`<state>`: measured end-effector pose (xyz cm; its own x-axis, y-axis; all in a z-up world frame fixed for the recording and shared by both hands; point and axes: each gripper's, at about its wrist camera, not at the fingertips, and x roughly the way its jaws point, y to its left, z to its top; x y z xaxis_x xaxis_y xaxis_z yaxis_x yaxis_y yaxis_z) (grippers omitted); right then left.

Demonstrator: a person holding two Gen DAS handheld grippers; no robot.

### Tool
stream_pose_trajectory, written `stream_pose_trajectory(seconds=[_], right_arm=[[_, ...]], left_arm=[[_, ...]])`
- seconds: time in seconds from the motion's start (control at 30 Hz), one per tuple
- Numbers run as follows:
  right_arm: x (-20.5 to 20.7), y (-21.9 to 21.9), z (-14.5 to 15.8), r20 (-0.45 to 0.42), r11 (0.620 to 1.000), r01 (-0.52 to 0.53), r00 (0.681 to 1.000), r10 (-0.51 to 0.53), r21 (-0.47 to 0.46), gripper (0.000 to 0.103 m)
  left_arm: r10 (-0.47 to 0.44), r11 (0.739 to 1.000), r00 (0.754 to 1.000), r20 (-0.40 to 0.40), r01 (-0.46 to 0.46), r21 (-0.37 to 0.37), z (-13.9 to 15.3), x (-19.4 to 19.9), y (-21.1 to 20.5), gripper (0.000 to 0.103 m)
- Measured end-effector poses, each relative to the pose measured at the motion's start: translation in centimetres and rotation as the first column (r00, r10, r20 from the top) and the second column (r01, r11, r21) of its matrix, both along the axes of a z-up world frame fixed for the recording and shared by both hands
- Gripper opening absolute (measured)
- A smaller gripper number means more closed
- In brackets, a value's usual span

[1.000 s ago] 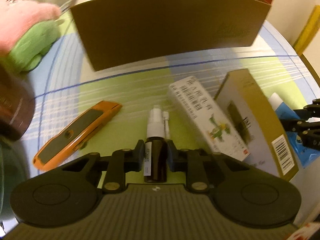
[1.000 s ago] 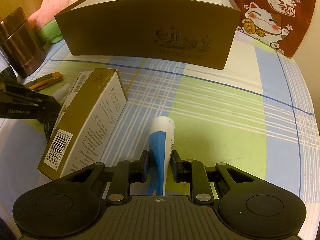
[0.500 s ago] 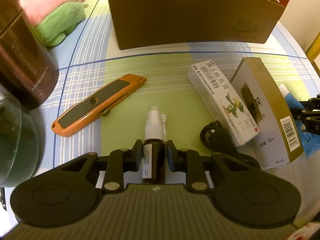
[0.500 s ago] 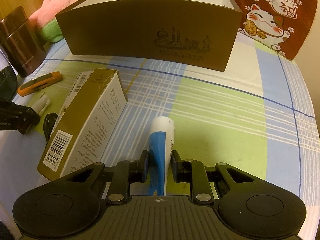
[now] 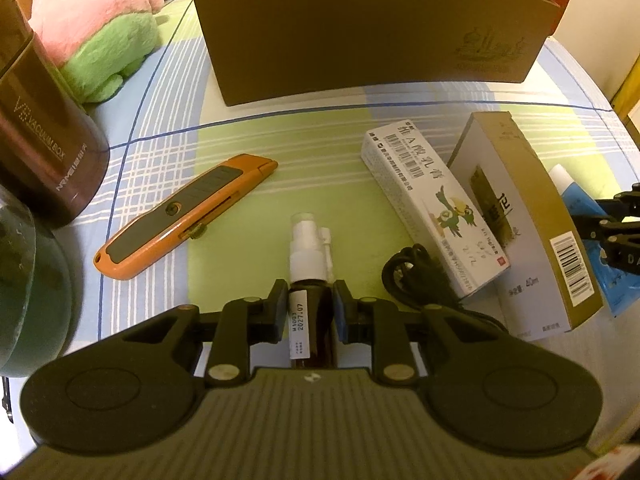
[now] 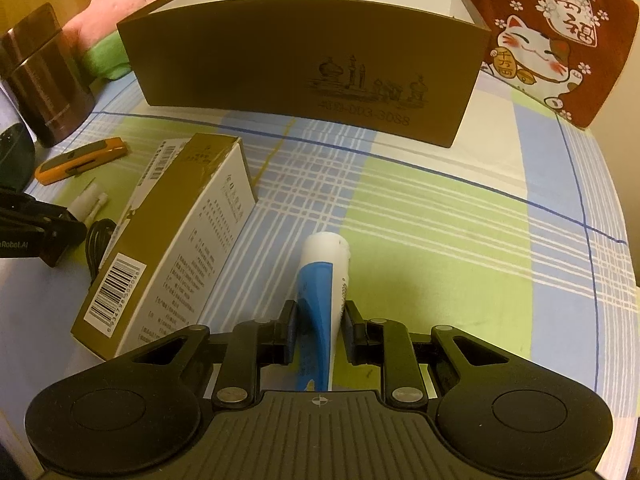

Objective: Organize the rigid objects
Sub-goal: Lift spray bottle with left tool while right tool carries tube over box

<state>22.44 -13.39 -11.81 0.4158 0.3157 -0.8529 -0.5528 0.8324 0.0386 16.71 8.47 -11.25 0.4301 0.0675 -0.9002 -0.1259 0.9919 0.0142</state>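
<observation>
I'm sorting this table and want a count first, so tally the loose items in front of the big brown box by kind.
Cartons: 2, white carton, gold carton
Spray bottle: 1, in left gripper
Tube: 1, in right gripper
Utility knife: 1
Black cable: 1
Total: 6

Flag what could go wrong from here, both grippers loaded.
1. The left gripper pinches the small brown spray bottle low on its body, white nozzle forward; it could pivot or slip when lifted.
2. The right gripper squeezes the soft blue-and-white tube; it may deform and slide.
3. The tall gold-and-white carton lies close beside the tube, and a swing toward the brown open-topped box could knock it.
</observation>
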Motion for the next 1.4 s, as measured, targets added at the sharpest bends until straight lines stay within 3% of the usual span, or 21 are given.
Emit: stream_pose_trajectory(seconds=[0.8,1.1,1.4], right_arm=[[0.2,-1.1,0.5,-0.041,0.998,0.023,0.999,-0.021,0.059,0.018],[1.4,-1.7,3.7,-0.001,0.99,0.026,1.0,-0.026,0.139,0.015],[4.3,-0.3,7.9,0.084,0.979,-0.034,0.996,0.017,0.203,0.015]], left_arm=[[0.042,0.998,0.999,0.03,-0.04,-0.055,1.8,-0.5,0.6,0.019],[0.059,0.995,0.992,0.112,-0.05,-0.087,5.2,0.1,1.1,0.019],[0.039,0.998,0.971,0.234,-0.026,-0.06,9.3,3.2,2.0,0.019]])
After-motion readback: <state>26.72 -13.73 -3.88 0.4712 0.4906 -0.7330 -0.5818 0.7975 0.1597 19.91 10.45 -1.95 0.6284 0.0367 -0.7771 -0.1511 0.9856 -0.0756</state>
